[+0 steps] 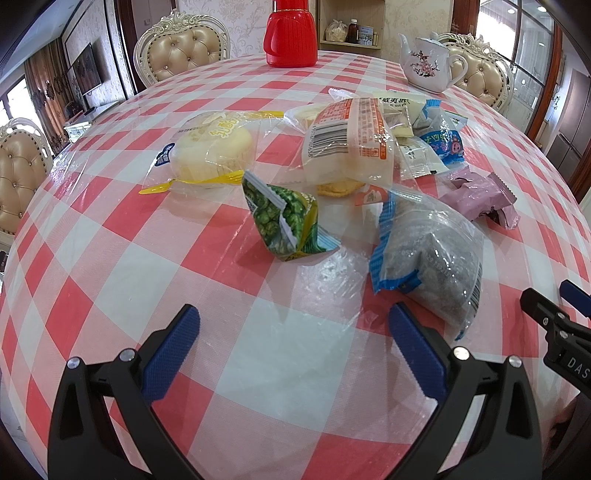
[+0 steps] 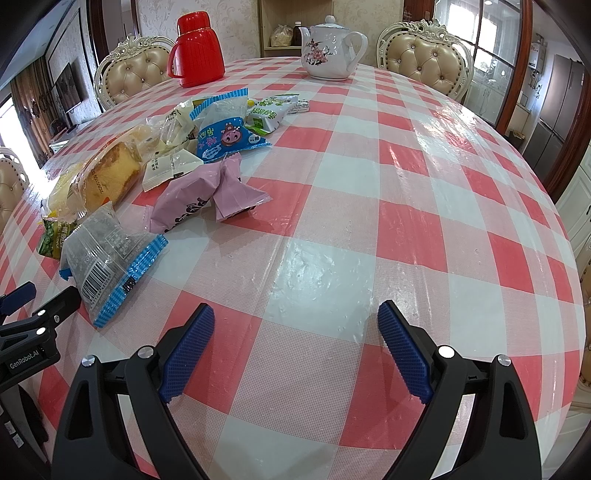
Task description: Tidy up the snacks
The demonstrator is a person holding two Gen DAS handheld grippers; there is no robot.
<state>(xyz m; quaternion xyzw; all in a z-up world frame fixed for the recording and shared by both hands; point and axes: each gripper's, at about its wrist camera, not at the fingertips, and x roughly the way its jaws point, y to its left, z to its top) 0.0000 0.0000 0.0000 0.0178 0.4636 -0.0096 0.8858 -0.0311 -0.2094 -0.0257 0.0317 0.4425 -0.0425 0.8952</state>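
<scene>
A red-and-white checked tablecloth (image 2: 369,206) covers the table, ringed by tufted cream chairs (image 2: 424,59) (ornately carved), with pale patterned wallpaper (image 1: 240,9) behind.

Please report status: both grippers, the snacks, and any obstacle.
Left gripper open, empty. Right gripper open, empty. Snack pile untouched on table. Grey packet nearest, path unobstructed.

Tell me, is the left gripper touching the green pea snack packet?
Apart. In the left wrist view, checked tablecloth shows between the open left gripper and the green pea snack packet.
</scene>
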